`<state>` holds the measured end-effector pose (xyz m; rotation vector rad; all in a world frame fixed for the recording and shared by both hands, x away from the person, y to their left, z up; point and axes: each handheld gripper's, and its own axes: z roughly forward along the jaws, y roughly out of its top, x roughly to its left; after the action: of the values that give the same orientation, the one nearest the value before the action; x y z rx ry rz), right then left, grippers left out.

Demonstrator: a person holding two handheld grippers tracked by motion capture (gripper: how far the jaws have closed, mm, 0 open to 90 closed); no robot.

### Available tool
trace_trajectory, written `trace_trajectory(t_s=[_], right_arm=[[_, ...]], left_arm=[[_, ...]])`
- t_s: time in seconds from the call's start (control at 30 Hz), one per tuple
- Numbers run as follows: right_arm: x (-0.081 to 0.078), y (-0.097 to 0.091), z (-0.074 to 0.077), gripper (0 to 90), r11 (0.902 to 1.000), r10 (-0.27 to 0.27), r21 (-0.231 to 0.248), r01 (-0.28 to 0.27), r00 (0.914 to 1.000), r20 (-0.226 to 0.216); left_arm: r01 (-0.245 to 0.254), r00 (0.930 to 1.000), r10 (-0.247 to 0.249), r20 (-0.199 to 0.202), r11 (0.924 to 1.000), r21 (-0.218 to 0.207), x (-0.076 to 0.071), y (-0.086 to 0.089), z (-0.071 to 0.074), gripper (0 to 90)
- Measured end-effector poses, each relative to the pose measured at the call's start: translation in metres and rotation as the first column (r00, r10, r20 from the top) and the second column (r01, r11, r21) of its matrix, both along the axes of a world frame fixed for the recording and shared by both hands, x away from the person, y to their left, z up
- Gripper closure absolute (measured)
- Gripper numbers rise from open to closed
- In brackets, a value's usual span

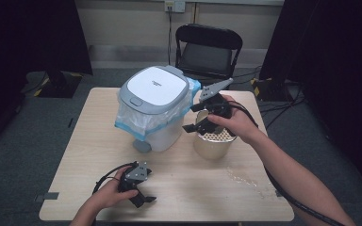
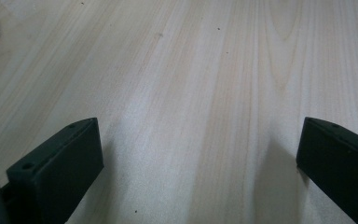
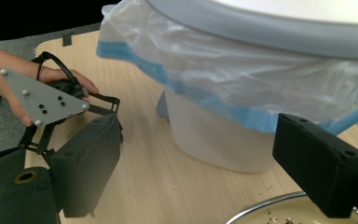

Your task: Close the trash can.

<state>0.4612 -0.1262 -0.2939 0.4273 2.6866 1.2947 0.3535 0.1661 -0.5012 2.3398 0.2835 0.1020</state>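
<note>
The left gripper (image 1: 140, 197) rests near the table's (image 1: 202, 188) front edge, fingers spread; the right gripper (image 1: 199, 121), fingers apart, hovers over a metal pot (image 1: 212, 143); the bin's (image 1: 155, 106) lid label is unreadable.

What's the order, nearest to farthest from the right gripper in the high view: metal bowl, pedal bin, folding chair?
From the right gripper:
1. Metal bowl, directly beneath it.
2. Pedal bin, just to its left on the table.
3. Folding chair, behind the table.
</note>
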Motion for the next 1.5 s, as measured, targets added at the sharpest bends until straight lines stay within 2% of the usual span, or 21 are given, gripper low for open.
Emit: trace_trajectory(t_s=[0.13, 0.17, 0.4, 0.57, 0.83, 1.1, 1.33, 1.5], right_arm=[[-0.004, -0.005, -0.006, 14.3, 1.0, 0.002, 0.002, -0.002, 1.0, -0.001], [-0.006, -0.008, -0.008, 14.3, 1.0, -0.002, 0.003, 0.002, 1.0, -0.005], [-0.012, -0.019, -0.015, 14.3, 0.9999, -0.001, 0.01, 0.001, 0.9999, -0.012], [-0.018, -0.026, -0.02, 14.4, 0.9999, 0.006, -0.01, -0.007, 0.9998, -0.019], [-0.026, -0.032, -0.029, 14.3, 0.9997, 0.02, -0.016, -0.021, 0.9993, -0.031], [-0.032, -0.04, -0.047, 14.4, 0.9994, 0.016, -0.031, -0.017, 0.9987, -0.049], [-0.038, -0.046, -0.06, 14.4, 0.9987, 0.015, -0.047, -0.017, 0.9989, -0.045], [-0.044, -0.051, -0.077, 14.4, 0.9982, 0.015, -0.057, -0.018, 0.9981, -0.06]], left_arm=[[-0.003, 1.0, 0.003, 0.002, 1.0, -0.003, 0.0, 0.0, 0.0, 0.0], [-0.01, 0.9999, 0.01, 0.005, 0.9998, -0.019, -0.001, -0.001, -0.002, 0.0], [-0.005, 1.0, 0.005, 0.003, 1.0, -0.008, 0.0, 0.0, -0.001, 0.0], [-0.006, 1.0, 0.006, 0.001, 0.9999, -0.008, -0.001, 0.0, -0.001, 0.0], [-0.006, 1.0, 0.006, 0.001, 0.9999, -0.008, -0.001, 0.0, -0.001, 0.0], [-0.005, 1.0, 0.005, 0.002, 1.0, -0.007, 0.0, 0.0, -0.001, 0.0], [-0.009, 1.0, 0.009, -0.001, 0.9999, -0.012, -0.001, -0.001, -0.001, 0.0], [-0.006, 1.0, 0.006, 0.001, 1.0, -0.008, -0.001, 0.0, -0.001, 0.0]])
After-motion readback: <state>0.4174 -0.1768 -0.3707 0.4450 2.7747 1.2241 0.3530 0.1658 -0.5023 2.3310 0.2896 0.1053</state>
